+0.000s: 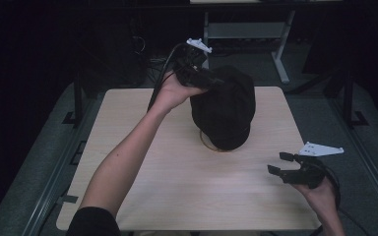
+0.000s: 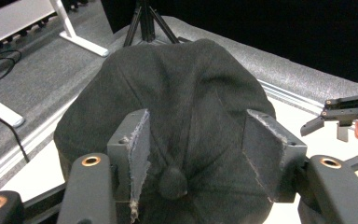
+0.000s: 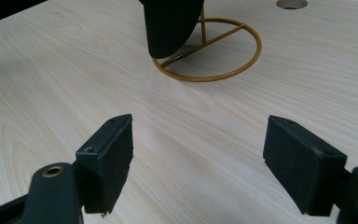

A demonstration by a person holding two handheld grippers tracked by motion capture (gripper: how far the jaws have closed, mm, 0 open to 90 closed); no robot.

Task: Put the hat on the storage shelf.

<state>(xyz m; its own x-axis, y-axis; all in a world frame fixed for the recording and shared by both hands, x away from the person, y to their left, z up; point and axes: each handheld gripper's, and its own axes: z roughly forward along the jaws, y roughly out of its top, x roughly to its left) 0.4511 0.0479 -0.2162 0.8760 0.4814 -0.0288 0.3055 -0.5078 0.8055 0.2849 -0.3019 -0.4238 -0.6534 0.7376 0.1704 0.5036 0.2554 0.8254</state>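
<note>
Right now, can see a soft black cloth cap (image 1: 224,105) sitting up on a thin gold wire stand (image 3: 207,79) with a round ring foot, near the middle of a pale wooden table (image 1: 177,187). Hangs over the stand so that the brim points down toward the ring. Up at the top of the cap, find the left gripper (image 1: 211,81), held from the far left side. Has its two jaws apart, one on each side of the little button on the cap's crown (image 2: 171,182). Cannot tell if the pads press the cloth or just sit beside it. Down by the near right edge of the table, find the right gripper (image 1: 277,163), well apart from the cap. Has its jaws wide apart too, with nothing between them but bare table. Looks like either a cap just put on the stand or a cap about to be lifted off. Hard to say which. Nothing pinched yet, so probably one squeeze and one lift left, or just a pull away.
</note>
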